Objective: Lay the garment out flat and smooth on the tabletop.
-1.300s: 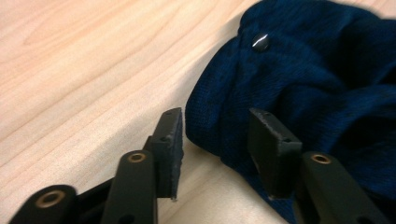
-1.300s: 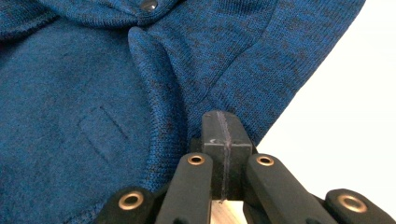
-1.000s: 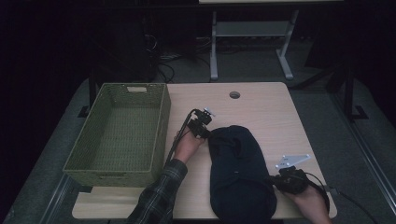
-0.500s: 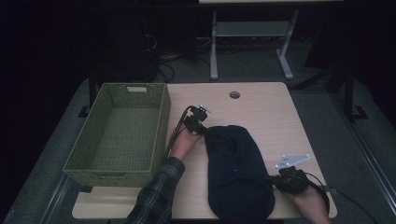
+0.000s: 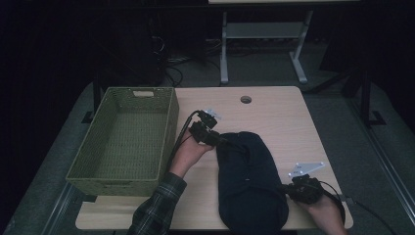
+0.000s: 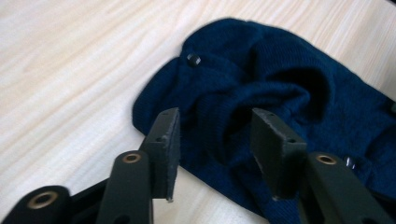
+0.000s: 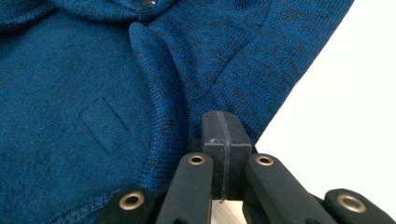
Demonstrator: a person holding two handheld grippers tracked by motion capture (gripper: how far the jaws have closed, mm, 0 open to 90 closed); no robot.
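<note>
Pale wooden table (image 5: 274, 122) carries a navy knit garment (image 5: 249, 183); my left gripper (image 6: 215, 140) gapes around its fold, my right gripper (image 7: 223, 140) pinches its hem.

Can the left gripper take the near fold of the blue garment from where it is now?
Probably yes: the left gripper is open, its jaws either side of a fold of the blue garment, with nothing between.
</note>
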